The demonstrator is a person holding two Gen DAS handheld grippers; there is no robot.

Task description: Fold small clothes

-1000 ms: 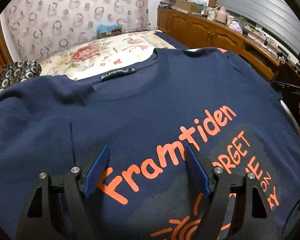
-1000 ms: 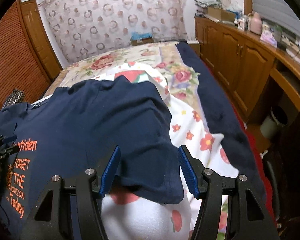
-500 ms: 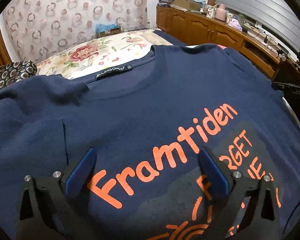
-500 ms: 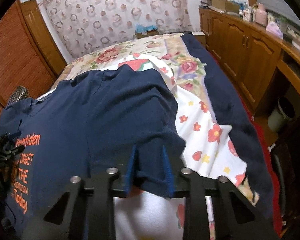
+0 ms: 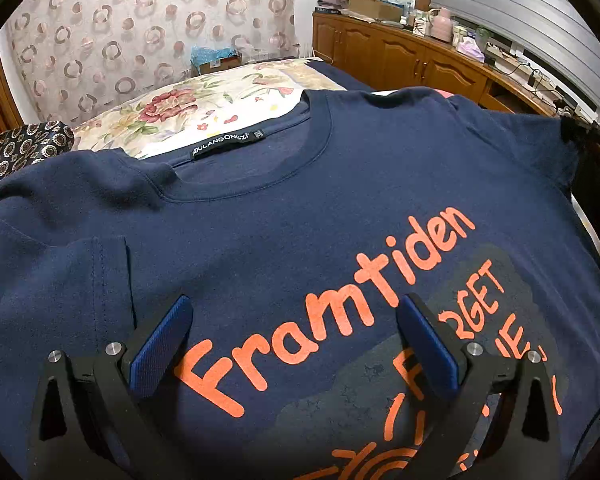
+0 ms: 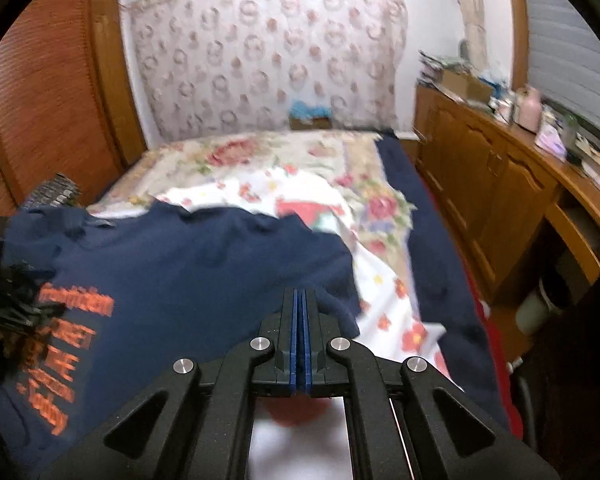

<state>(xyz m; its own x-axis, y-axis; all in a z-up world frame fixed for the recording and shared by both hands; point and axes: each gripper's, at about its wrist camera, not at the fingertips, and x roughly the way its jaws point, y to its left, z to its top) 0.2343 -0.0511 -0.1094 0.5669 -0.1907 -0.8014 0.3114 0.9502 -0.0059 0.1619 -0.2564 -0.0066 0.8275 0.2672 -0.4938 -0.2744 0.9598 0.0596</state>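
You are working on a navy T-shirt point(image 5: 300, 216) that is lying face up on the floral bedspread point(image 5: 220, 100), with its orange "Framtiden" print point(image 5: 328, 304) showing. Your left gripper point(image 5: 296, 340) is hanging just above the chest of the shirt with its blue pads point(image 5: 160, 344) spread wide apart, gripping nothing; the first letters of the print are sitting between them. The neckline and its black label point(image 5: 228, 145) are lying ahead of that gripper, pointing toward the far end of the bed, so the shirt's long axis is running from you toward the curtained wall point(image 5: 152, 24).

Your right gripper point(image 6: 300, 300) is clenching the edge of the shirt's sleeve point(image 6: 332, 300), the pads pressed together on the navy fabric. From that view, which is blurred, the T-shirt point(image 6: 188, 272) is spreading out to the left of the gripper, and your left gripper point(image 6: 8, 292) is showing at the left edge over the print. A wooden cabinet point(image 6: 492, 200) is standing along the right side of the bed.
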